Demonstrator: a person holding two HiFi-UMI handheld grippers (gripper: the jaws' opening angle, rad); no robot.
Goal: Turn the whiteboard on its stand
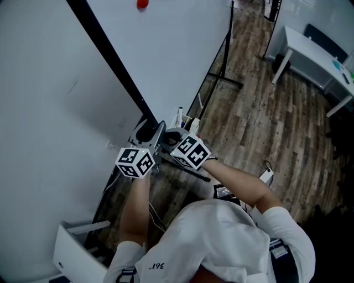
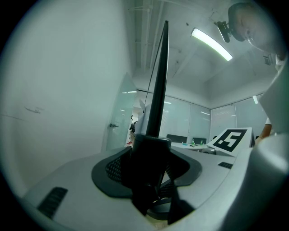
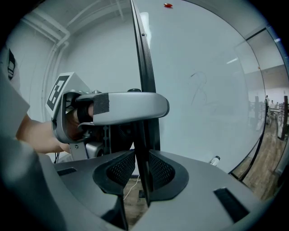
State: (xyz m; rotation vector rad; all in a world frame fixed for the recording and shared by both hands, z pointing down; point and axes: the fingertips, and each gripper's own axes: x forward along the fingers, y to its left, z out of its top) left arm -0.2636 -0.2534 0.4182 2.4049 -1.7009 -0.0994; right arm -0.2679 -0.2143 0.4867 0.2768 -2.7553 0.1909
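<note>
Right gripper view shows the right gripper (image 3: 141,176) clamped on the thin black frame edge (image 3: 143,67) of the whiteboard (image 3: 203,90), with the left gripper (image 3: 131,106) just beside it on the same edge. In the left gripper view its jaws are also closed on that dark frame.

In the head view the board is on its stand (image 1: 224,52) directly in front of the person, its edge turned toward them and a red magnet (image 1: 142,4) on its face.

The panel is large and stiff. It is probably not very heavy, but it may be slow to swing. Its white face looks smooth and slippery, so I judge the rigid frame to be the right place to hold. The pivot is not visible, so I cannot say how freely the board turns.
</note>
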